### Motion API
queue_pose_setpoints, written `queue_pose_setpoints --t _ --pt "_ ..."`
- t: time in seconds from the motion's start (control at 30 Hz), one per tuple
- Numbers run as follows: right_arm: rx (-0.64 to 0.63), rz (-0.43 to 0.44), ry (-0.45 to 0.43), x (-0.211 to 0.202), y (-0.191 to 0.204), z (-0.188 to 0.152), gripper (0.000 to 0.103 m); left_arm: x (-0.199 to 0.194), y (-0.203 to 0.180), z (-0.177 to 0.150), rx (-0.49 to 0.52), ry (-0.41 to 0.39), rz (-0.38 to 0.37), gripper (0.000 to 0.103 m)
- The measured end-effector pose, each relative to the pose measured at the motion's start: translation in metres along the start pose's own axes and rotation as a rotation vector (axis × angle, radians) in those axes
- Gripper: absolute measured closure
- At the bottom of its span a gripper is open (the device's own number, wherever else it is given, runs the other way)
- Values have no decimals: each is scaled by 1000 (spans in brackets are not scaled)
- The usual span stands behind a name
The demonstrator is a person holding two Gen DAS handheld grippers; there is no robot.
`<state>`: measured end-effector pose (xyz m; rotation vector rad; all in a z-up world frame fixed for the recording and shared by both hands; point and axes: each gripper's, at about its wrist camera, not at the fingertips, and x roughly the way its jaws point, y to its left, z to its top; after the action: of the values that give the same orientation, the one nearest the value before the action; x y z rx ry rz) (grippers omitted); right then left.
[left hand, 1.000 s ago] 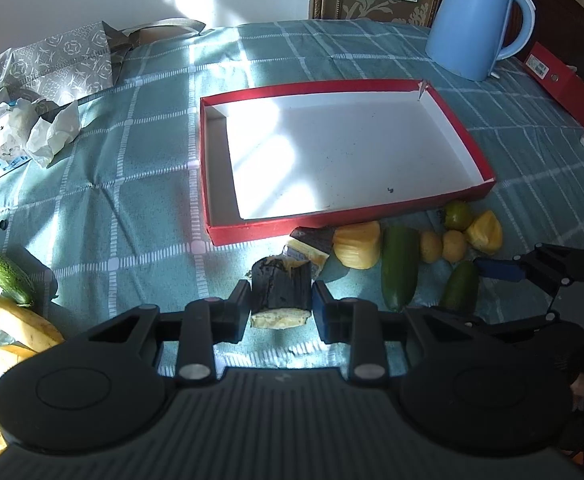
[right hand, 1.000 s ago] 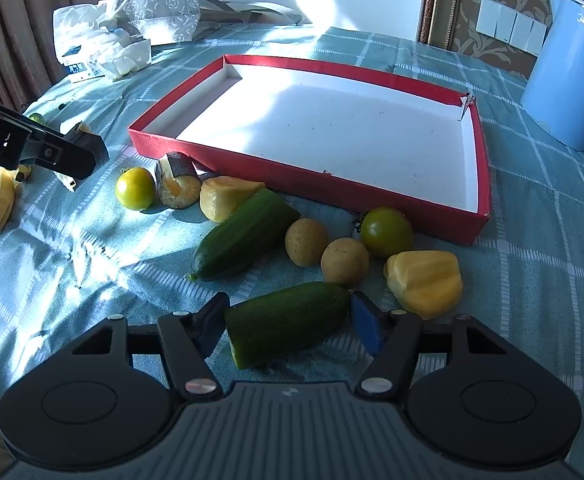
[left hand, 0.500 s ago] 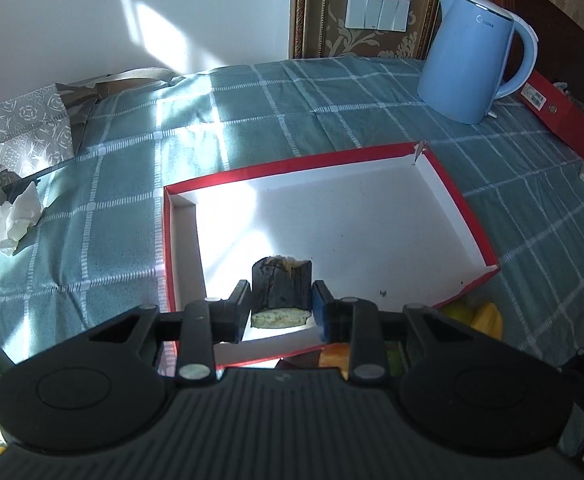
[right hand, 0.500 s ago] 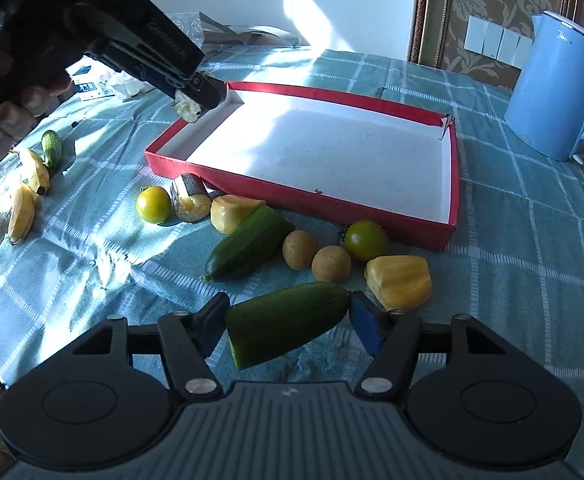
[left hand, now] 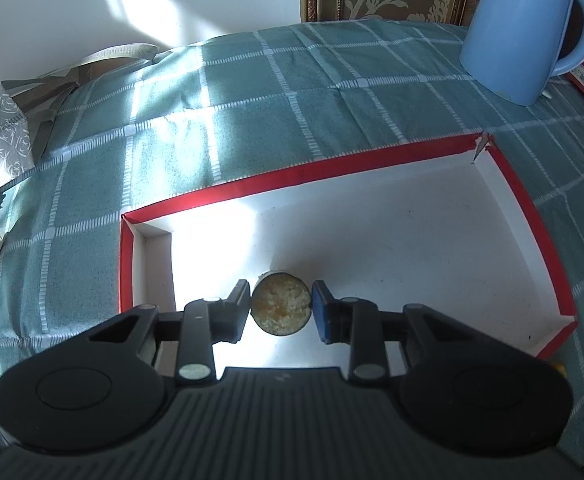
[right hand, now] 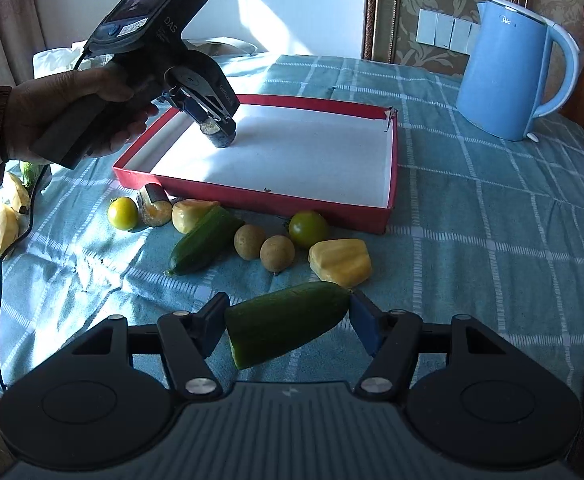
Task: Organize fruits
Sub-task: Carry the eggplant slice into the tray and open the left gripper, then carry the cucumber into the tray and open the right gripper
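Observation:
My left gripper (left hand: 281, 307) points down into the red-rimmed white box (left hand: 524, 204) and is shut on a dark-skinned fruit chunk (left hand: 281, 304), its pale cut face toward the camera, low over the box floor near the left end. From the right wrist view the same gripper (right hand: 217, 126) holds the chunk (right hand: 221, 137) on or just above the floor. My right gripper (right hand: 288, 322) is shut on a green cucumber piece (right hand: 286, 322), held above the cloth in front of the box (right hand: 260, 196).
On the cloth before the box lie a yellow tomato (right hand: 123, 213), a dark chunk (right hand: 155, 205), yellow pieces (right hand: 340, 261), a cucumber (right hand: 204, 239), two brown round fruits (right hand: 263, 246) and a green tomato (right hand: 308, 229). A blue kettle (right hand: 508, 68) stands back right. Bananas (right hand: 10, 208) lie left.
My left gripper has carried the dark chunk from above the box's near edge down into the box and tilted it downward. My right gripper has risen slightly with the cucumber piece.

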<state>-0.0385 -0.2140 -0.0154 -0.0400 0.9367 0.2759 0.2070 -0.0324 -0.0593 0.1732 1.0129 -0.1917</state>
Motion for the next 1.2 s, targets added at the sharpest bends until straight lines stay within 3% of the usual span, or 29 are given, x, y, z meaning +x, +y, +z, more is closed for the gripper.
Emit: queue_pose_setpoints --t 0.07,0.13,0.2,0.37,0.57,0.83,1.2 --pt "1 -3 2 0 -1 0 38 -1 1 0 -11 -6 0 62" --pt "0 -2 -2 0 -1 1 38 -9 2 0 -18 -36 15 34" --pt "-5 1 -10 1 -1 5 38 -21 1 -1 -6 -85 42 27" --pt "-29 17 -34 1 1 15 38 -50 0 -8 38 -139 83 27" --pt "-56 32 -82 7 0 42 38 -88 17 -39 -27 -169 100 24" --pt "-60 22 -143 45 -14 93 38 -126 33 -97 -71 -132 143 20" --pt "-6 13 -97 122 -39 127 38 -159 44 -144 -115 -79 157 17"
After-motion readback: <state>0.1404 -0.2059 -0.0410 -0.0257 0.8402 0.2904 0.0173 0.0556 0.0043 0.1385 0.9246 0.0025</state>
